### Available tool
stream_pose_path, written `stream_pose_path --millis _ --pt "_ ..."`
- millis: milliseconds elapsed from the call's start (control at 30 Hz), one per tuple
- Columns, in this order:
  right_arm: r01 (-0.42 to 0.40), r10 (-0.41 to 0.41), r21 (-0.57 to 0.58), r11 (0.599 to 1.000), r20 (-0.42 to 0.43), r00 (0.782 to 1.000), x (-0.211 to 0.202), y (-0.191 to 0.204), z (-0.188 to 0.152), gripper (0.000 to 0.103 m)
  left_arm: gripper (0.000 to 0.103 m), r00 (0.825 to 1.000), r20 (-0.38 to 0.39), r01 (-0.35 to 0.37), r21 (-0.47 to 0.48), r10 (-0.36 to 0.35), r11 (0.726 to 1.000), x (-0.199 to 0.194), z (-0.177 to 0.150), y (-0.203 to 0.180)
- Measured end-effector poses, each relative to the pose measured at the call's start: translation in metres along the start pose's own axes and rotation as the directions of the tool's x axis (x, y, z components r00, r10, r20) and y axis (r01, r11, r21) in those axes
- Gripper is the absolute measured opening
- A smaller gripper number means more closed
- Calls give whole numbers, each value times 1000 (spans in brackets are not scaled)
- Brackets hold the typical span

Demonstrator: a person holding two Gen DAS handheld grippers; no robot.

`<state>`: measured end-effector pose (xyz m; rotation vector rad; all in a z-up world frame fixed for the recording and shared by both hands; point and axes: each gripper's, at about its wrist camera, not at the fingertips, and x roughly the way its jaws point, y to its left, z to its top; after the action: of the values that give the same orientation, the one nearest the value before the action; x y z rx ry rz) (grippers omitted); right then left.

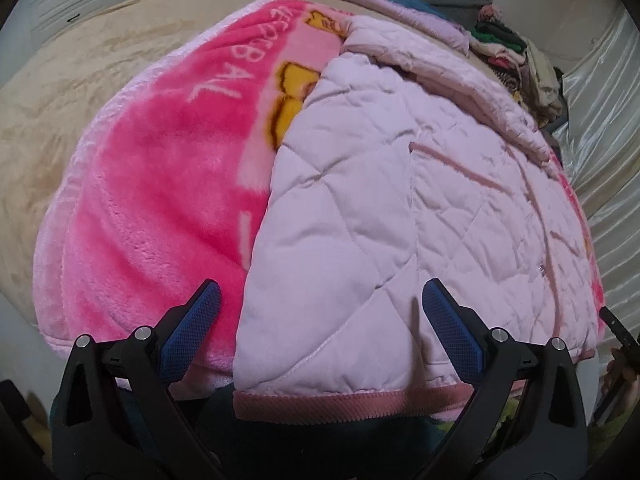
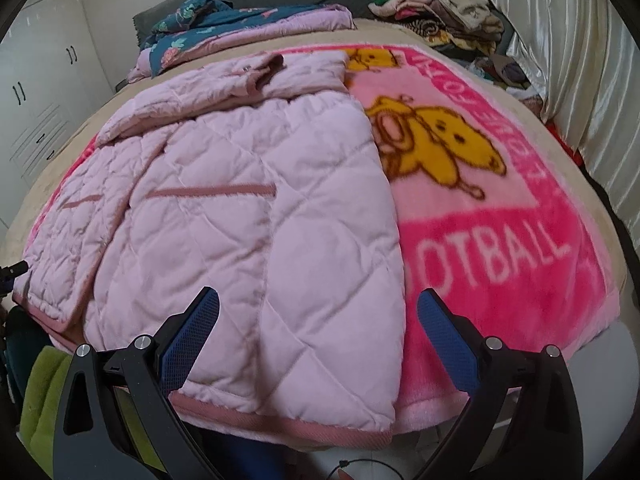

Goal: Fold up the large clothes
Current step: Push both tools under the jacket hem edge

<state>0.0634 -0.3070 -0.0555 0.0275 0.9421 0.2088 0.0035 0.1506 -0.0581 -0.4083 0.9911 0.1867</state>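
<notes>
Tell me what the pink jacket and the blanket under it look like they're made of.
Jacket: likely soft matte woven fabric over padding; diamond quilting puffs between the seams, with ribbed darker pink hem trim. Blanket: plush fleece, probably synthetic; fuzzy pile with a slight sheen and a printed bear.

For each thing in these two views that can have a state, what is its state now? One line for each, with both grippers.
Left gripper: open, holds nothing, at the jacket's hem.
Right gripper: open, holds nothing, at the hem's other corner.
Quilted pink jacket: lies spread flat on the blanket, hem toward the cameras.
Pink blanket: spread on the bed, print up.
Floral garment: lies crumpled at the far edge.
Clothes pile: stacked loosely, far corner.
</notes>
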Motion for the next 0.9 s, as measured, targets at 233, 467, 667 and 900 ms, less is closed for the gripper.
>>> stream_pose_path --millis 233,467,667,900 --pt "-13 13 10 1000 -49 999 7 -7 -17 99 94 997 -71 6 40 -3 999 12 4 -6" --pt "-50 52 29 998 -95 994 15 -12 -35 99 94 996 -82 31 46 -27 998 14 4 -6" --pt "-136 147 102 986 -109 983 23 -22 -49 99 94 998 -70 3 72 3 997 13 5 -14" --pt "-257 272 169 952 -78 959 26 -21 -64 78 94 999 -49 -11 111 17 994 11 3 -29"
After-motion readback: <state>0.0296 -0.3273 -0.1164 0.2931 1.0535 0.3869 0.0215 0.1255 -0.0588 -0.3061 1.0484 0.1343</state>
